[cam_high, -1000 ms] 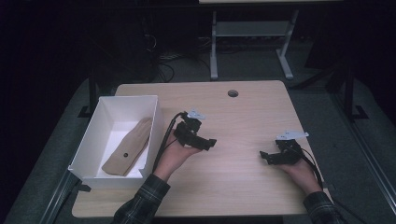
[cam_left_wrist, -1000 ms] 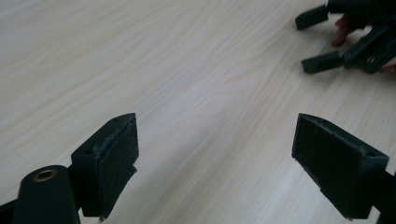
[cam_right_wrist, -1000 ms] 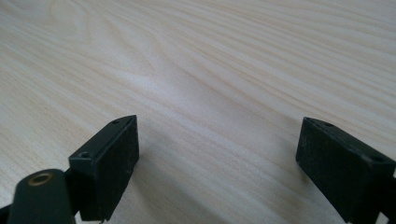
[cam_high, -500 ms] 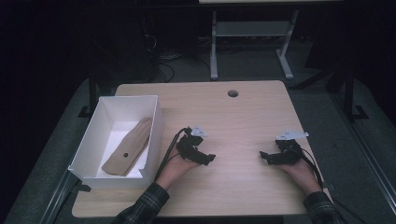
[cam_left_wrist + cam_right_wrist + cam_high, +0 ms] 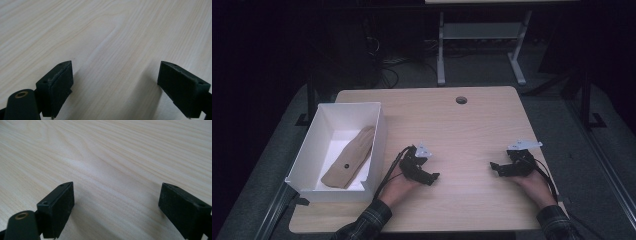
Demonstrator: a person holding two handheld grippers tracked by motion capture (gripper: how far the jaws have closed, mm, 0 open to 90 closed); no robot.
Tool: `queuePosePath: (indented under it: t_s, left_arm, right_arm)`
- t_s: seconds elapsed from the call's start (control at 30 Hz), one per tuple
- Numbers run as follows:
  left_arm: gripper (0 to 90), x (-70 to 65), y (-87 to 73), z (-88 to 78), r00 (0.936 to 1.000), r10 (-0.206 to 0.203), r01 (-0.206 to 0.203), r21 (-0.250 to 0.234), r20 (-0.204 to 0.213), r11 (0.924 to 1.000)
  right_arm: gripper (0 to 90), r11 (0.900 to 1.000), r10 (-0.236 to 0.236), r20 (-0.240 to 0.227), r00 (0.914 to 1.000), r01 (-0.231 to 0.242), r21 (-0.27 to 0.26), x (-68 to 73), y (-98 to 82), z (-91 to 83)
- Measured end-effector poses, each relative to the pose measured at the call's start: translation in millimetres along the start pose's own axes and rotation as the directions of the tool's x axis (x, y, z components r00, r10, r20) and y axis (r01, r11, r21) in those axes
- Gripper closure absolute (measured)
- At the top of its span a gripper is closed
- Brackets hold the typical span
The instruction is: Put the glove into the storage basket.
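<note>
Two grippers on the table (image 5: 472, 130), both mine, both near its front edge. Left gripper (image 5: 430, 176) sits left of centre along that edge, held in my left hand (image 5: 399, 186), jaws pointing right toward the middle of the table, cable trailing back past the wrist. Left gripper view: its jaws stand wide apart, nothing between them, just bare light wood grain under them. Right gripper (image 5: 495, 167) is toward the front right corner, in my right hand (image 5: 532, 182), jaws pointing left, grey three-cornered plate (image 5: 524, 145) on top. Right gripper view: same story, jaws spread wide, holding nothing, bare tabletop below. The two grippers face each other, well apart. White box (image 5: 377, 137) stands at the table's left edge, just beside my left hand. Tan flat piece (image 5: 354, 155) with one small dark hole lies inside it, running diagonally from front left to back right. Round cable hole (image 5: 461, 100) near the table's back edge. Plaid sleeves (image 5: 367, 222) at the front edge.
</note>
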State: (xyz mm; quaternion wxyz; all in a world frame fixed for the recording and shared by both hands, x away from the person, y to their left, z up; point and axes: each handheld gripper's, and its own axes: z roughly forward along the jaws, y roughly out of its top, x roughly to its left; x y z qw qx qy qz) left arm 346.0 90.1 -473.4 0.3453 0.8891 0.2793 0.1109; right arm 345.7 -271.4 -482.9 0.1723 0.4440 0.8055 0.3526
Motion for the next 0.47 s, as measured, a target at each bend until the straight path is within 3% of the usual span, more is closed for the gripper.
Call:
queuePosePath:
  t_s: [0.03,0.1,0.47]
  left_arm:
    - [12.3,0.1,-0.8,-0.5,1.0000,0.001,-0.001,-0.002,0.001,1.0000]
    - [12.2,-0.8,-7.7,-0.1,1.0000,0.000,0.001,-0.056,0.003,0.9984]
    - [12.3,-1.1,-8.9,-1.3,0.9999,0.007,-0.006,-0.057,0.010,0.9984]
  right_arm:
    - [12.8,1.000,0.000,0.000,1.0000,0.000,0.000,0.0,0.0,0.0]
    - [12.8,1.000,0.000,0.000,1.0000,0.000,0.000,0.0,0.0,0.0]
    - [12.8,1.000,-0.005,-0.002,1.0000,0.005,-0.001,-0.1,-0.1,0.0]
